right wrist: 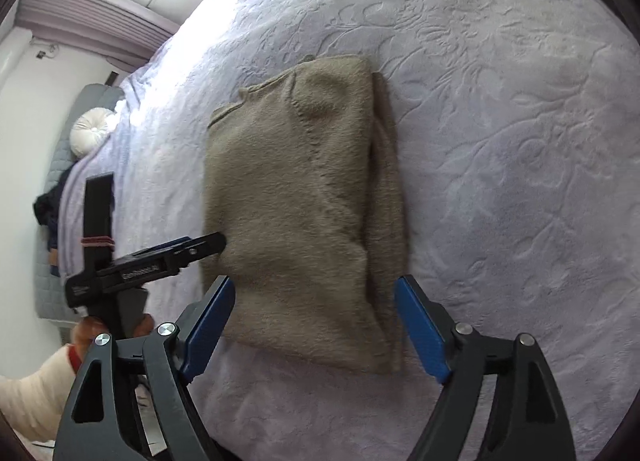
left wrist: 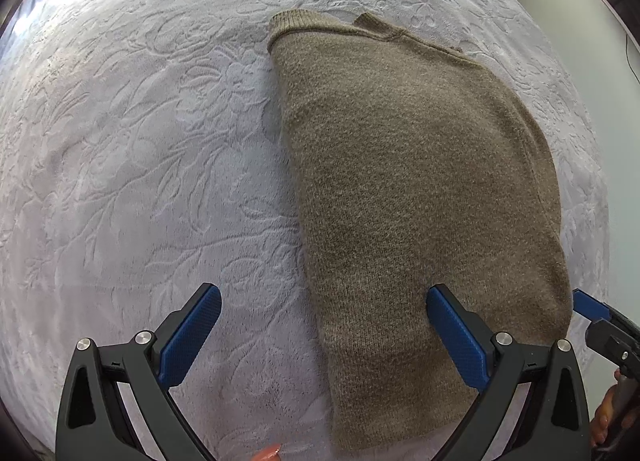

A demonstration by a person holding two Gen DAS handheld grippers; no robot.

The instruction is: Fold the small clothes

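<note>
A taupe knitted sweater (left wrist: 420, 181) lies folded into a long strip on the pale lilac embossed bedspread (left wrist: 140, 141). My left gripper (left wrist: 323, 291) hangs open over the strip's near left edge; one pad sits above the knit, the other above the bedspread, and nothing is held. A blue finger of my right gripper (left wrist: 590, 303) shows at the sweater's right side. In the right wrist view the sweater (right wrist: 296, 201) lies flat, its layers stacked along the right side. My right gripper (right wrist: 315, 281) stands open above its near end, and the pads do not press on it. My left gripper (right wrist: 208, 243) reaches in from the left.
The bedspread (right wrist: 500, 141) spreads wide on both sides of the sweater. At the far left are a round white cushion (right wrist: 90, 129), a grey quilted headboard (right wrist: 60, 165) and a dark heap of clothes (right wrist: 48, 213). A person's sleeve (right wrist: 36, 393) shows at the lower left.
</note>
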